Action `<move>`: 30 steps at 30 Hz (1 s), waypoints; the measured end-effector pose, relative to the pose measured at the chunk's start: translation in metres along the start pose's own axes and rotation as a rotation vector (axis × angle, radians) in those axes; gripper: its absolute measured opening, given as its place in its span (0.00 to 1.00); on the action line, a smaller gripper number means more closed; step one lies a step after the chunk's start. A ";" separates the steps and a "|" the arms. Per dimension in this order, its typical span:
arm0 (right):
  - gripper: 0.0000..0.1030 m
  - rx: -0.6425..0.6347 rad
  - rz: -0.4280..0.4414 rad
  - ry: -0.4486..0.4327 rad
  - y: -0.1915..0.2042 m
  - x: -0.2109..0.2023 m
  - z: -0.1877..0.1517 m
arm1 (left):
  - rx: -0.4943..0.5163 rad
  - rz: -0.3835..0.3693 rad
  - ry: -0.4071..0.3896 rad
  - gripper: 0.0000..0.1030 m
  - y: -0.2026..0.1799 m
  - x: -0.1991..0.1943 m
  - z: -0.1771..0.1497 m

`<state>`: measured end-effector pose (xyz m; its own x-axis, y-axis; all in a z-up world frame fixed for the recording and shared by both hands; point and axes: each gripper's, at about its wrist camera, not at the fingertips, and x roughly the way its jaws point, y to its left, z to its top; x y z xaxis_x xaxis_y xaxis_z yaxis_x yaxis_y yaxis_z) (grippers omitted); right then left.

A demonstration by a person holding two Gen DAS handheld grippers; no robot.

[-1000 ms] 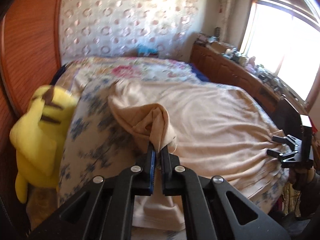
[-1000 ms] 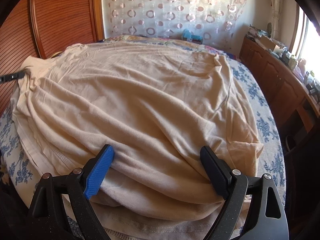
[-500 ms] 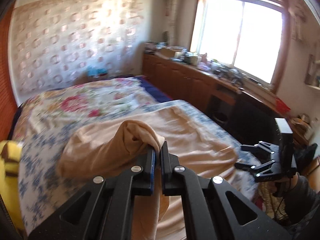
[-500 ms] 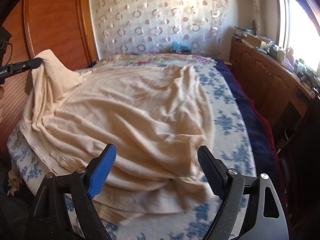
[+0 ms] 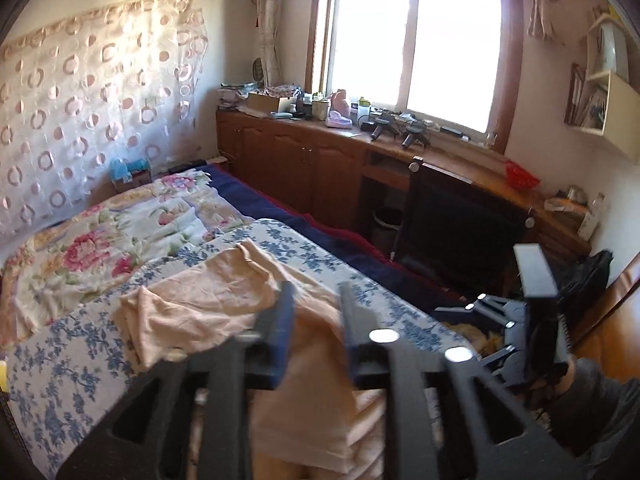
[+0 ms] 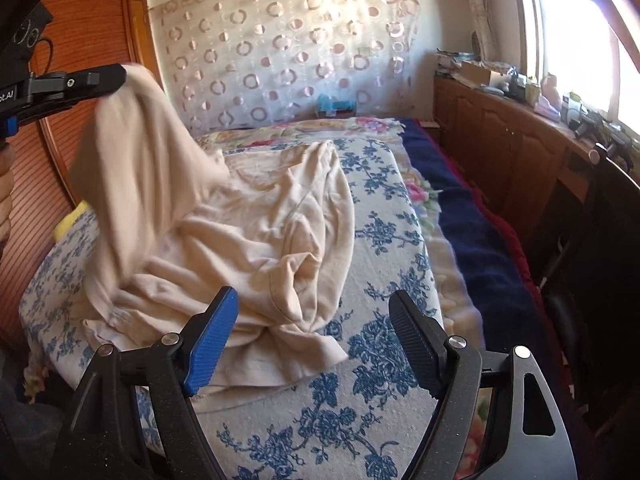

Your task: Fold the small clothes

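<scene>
A cream garment (image 6: 256, 232) lies crumpled on the blue-flowered bed sheet (image 6: 384, 240). In the right wrist view one end of it still hangs up at the left gripper's fingertips (image 6: 108, 78), high at the left. In the left wrist view the left gripper (image 5: 316, 300) has its jaws apart, blurred, with the garment (image 5: 208, 300) below and beyond them. My right gripper (image 6: 312, 320) is open and empty, just above the garment's near edge. It also shows in the left wrist view (image 5: 472, 312) at the bed's right side.
A navy blanket (image 6: 472, 232) runs along the bed's right edge. Wooden cabinets (image 5: 304, 168) with clutter stand under the window. A black chair (image 5: 460, 232) stands beside the bed. A wooden wardrobe (image 6: 80, 40) is at the left. A yellow plush toy (image 6: 70, 222) peeks out behind the bed.
The left gripper lifted the garment's end up and swung it rightward over the bed, then its jaws parted. The garment bunched into a smaller heap. The right gripper drew back, staying open.
</scene>
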<state>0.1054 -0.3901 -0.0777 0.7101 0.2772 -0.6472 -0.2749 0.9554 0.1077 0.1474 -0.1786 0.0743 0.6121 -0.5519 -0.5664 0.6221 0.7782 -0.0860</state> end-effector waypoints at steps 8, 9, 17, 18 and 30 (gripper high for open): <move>0.77 -0.002 0.011 -0.008 0.002 -0.001 -0.001 | -0.032 0.098 0.035 0.48 0.028 -0.003 -0.029; 0.77 -0.006 0.013 -0.007 0.003 -0.001 -0.001 | -0.041 0.107 0.036 0.50 0.033 -0.004 -0.033; 0.77 -0.040 0.032 -0.013 0.020 0.005 0.014 | -0.111 0.195 0.041 0.50 0.062 -0.015 -0.062; 0.77 -0.044 0.036 -0.013 0.023 0.006 0.016 | -0.114 0.206 0.043 0.50 0.065 -0.015 -0.064; 0.63 -0.169 0.138 -0.007 0.085 0.024 0.034 | -0.197 0.282 0.036 0.50 0.086 -0.035 -0.102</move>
<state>0.1208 -0.2987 -0.0586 0.6625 0.4058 -0.6296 -0.4744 0.8778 0.0666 0.1299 -0.0618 0.0031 0.7267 -0.2986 -0.6187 0.3226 0.9435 -0.0764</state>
